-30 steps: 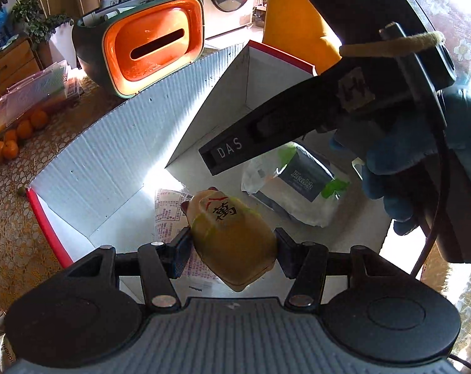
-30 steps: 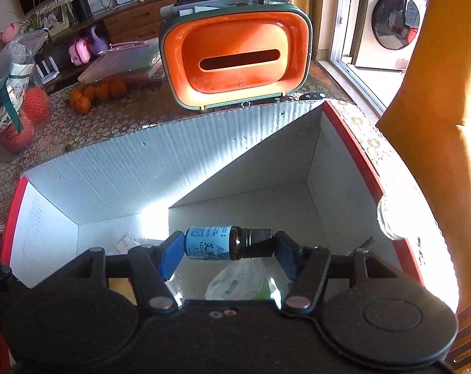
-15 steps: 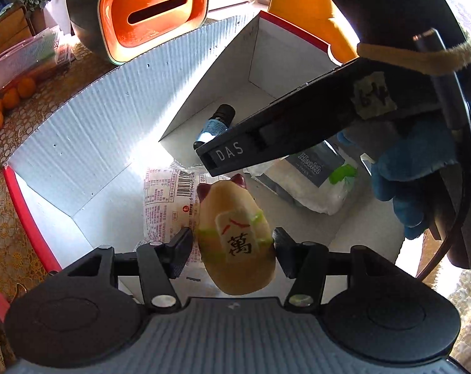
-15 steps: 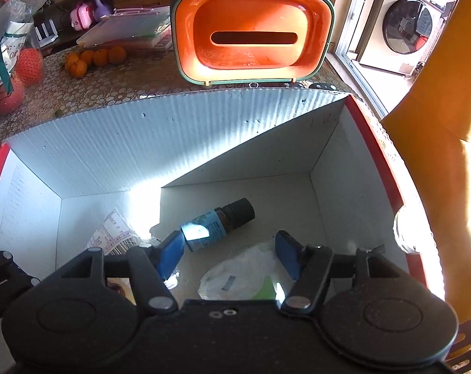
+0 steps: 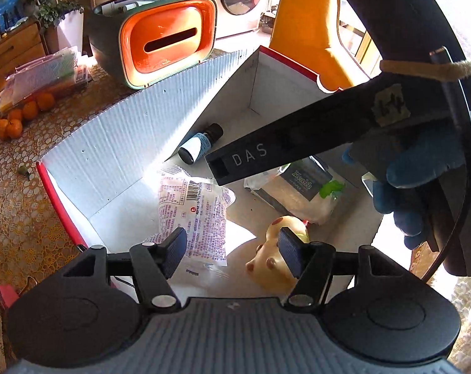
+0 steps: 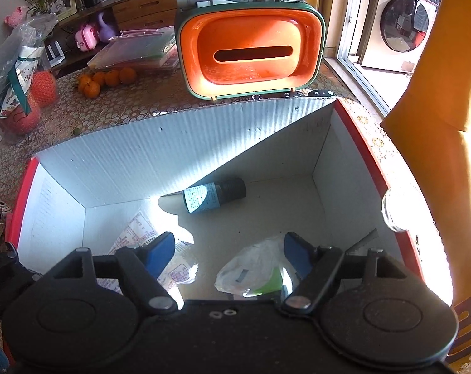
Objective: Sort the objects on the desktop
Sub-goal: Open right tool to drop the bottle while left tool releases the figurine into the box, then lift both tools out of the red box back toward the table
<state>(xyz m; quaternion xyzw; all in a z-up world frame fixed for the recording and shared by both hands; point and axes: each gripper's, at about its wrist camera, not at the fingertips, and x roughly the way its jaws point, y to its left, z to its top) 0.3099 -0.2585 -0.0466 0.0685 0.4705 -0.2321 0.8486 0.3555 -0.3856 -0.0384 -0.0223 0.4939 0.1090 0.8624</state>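
A white cardboard box (image 5: 117, 143) with red outer walls holds the sorted items; it also shows in the right wrist view (image 6: 135, 155). A small brown bottle (image 5: 201, 143) (image 6: 213, 194) with a blue label lies on the box floor. A printed snack packet (image 5: 198, 212), a wet-wipes pack (image 5: 298, 190) (image 6: 254, 274) and a yellow cat figurine (image 5: 273, 261) lie there too. My left gripper (image 5: 232, 251) is open above the box, the figurine beside its right finger. My right gripper (image 6: 229, 257) is open and empty over the box.
An orange and green tissue box (image 5: 163, 43) (image 6: 251, 50) stands behind the cardboard box. Oranges (image 5: 17, 115) (image 6: 107, 79) and plastic folders (image 6: 135, 50) lie on the patterned tablecloth at left. The right gripper's body (image 5: 329, 137) crosses above the box. An orange chair (image 6: 438, 93) is at right.
My right gripper opened and the bottle dropped onto the box floor. My left gripper opened and the cat figurine fell into the box, landing by the right finger.
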